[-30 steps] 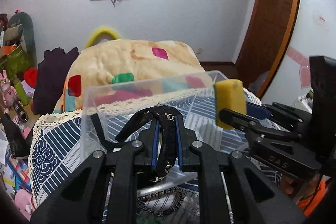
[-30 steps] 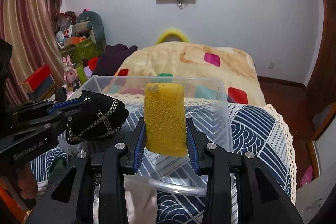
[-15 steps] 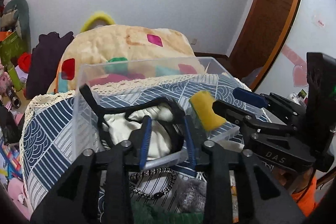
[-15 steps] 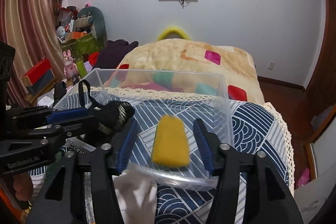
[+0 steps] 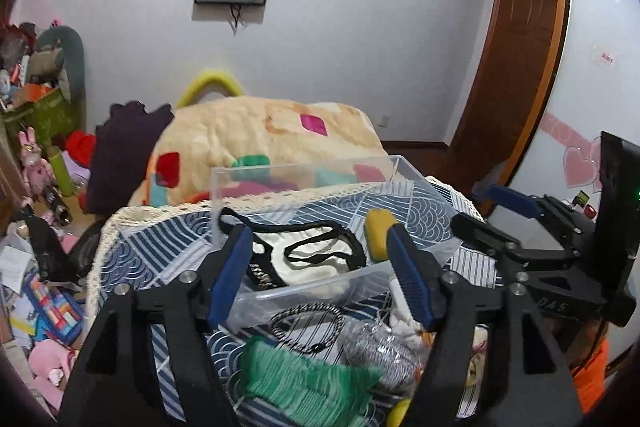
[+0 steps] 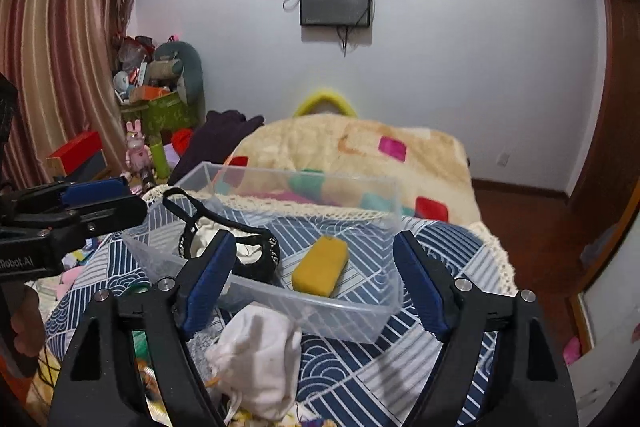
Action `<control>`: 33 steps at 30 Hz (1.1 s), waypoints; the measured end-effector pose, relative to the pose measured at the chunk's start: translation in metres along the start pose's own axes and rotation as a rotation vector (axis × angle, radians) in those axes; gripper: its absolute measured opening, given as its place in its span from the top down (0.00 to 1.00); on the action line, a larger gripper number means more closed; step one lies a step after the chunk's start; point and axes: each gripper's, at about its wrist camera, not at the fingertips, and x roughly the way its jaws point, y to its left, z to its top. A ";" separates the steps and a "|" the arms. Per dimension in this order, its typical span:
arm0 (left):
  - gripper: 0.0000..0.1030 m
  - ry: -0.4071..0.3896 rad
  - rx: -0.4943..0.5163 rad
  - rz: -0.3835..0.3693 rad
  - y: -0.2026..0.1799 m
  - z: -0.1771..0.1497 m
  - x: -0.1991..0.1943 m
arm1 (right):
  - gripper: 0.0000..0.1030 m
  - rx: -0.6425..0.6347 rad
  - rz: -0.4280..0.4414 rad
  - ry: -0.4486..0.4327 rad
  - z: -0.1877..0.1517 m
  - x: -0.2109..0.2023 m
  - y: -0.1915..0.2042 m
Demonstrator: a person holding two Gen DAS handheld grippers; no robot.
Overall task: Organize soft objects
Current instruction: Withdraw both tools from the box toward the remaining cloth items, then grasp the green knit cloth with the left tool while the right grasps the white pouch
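Both jaws have just been opening and now stand wide with nothing between them: the left hand-held gripper (image 5: pixel 320 269) and the right hand-held gripper (image 6: pixel 314 277). The sponge (image 6: pixel 319 265) lies flat in the bin (image 6: pixel 352 323), at 12 o'clock from the right one; the garment (image 5: pixel 308 259) sits beside it, strap draped over the wall. A careless withdrawal could snag that strap, or knock the light bin.

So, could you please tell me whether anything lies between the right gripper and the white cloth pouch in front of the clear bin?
Nothing visible does. The right gripper is open and empty, and the white cloth pouch lies bare on the patterned tablecloth, just outside the clear bin's near wall.
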 end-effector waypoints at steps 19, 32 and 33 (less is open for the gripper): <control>0.01 0.040 0.067 0.113 -0.007 -0.066 -0.028 | 0.08 -0.023 0.014 -0.001 -0.029 -0.019 0.016; 0.01 0.170 -0.013 0.103 0.012 -0.100 0.013 | 0.08 0.002 0.036 0.117 -0.059 0.010 0.018; 0.01 0.184 -0.024 0.101 0.015 -0.103 0.017 | 0.08 0.005 0.037 0.122 -0.059 0.012 0.017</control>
